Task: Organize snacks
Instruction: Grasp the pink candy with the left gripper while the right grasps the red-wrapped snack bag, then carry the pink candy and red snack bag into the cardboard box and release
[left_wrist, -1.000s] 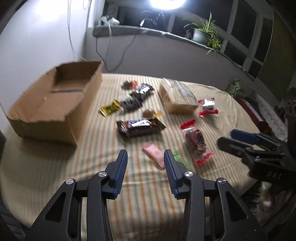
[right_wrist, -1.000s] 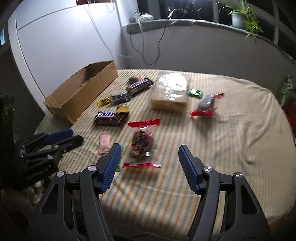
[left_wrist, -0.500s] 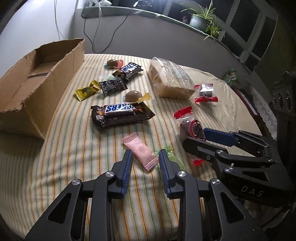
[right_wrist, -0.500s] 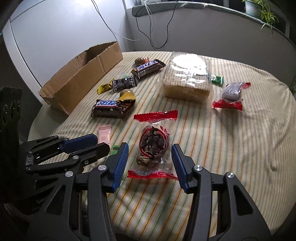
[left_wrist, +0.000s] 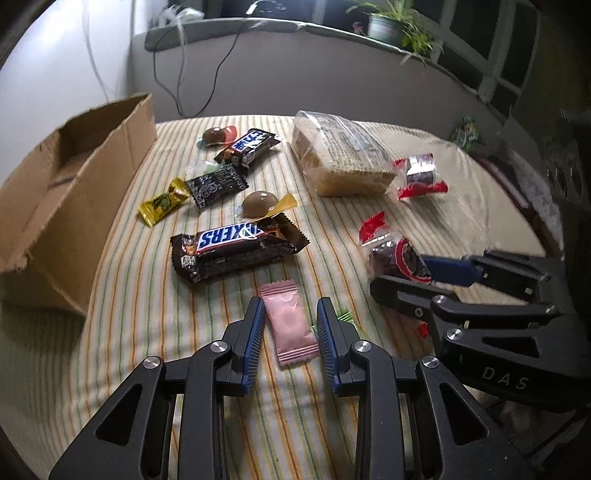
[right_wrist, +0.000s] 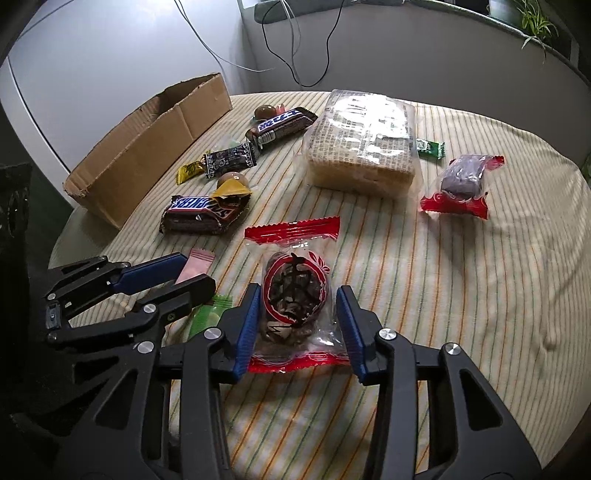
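My left gripper (left_wrist: 291, 314) is open, its jaws on either side of a pink candy packet (left_wrist: 290, 325) lying on the striped cloth. My right gripper (right_wrist: 295, 306) is open, its jaws on either side of a clear red-edged packet of dark snack (right_wrist: 293, 291). That packet also shows in the left wrist view (left_wrist: 391, 251), partly behind the right gripper's fingers (left_wrist: 402, 291). The left gripper (right_wrist: 184, 273) shows in the right wrist view, over the pink packet (right_wrist: 194, 264). An open cardboard box (left_wrist: 70, 184) stands at the left.
On the cloth lie a Snickers bar (left_wrist: 232, 247), a second bar (left_wrist: 251, 146), a black packet (left_wrist: 216, 184), a yellow candy (left_wrist: 162, 201), two round chocolates (left_wrist: 260, 203), a large wafer pack (left_wrist: 340, 155), another red packet (left_wrist: 419, 175) and a green candy (right_wrist: 210, 314).
Both grippers have come down and forward. The left jaws now straddle the pink packet, and the right jaws now straddle the red-edged packet.
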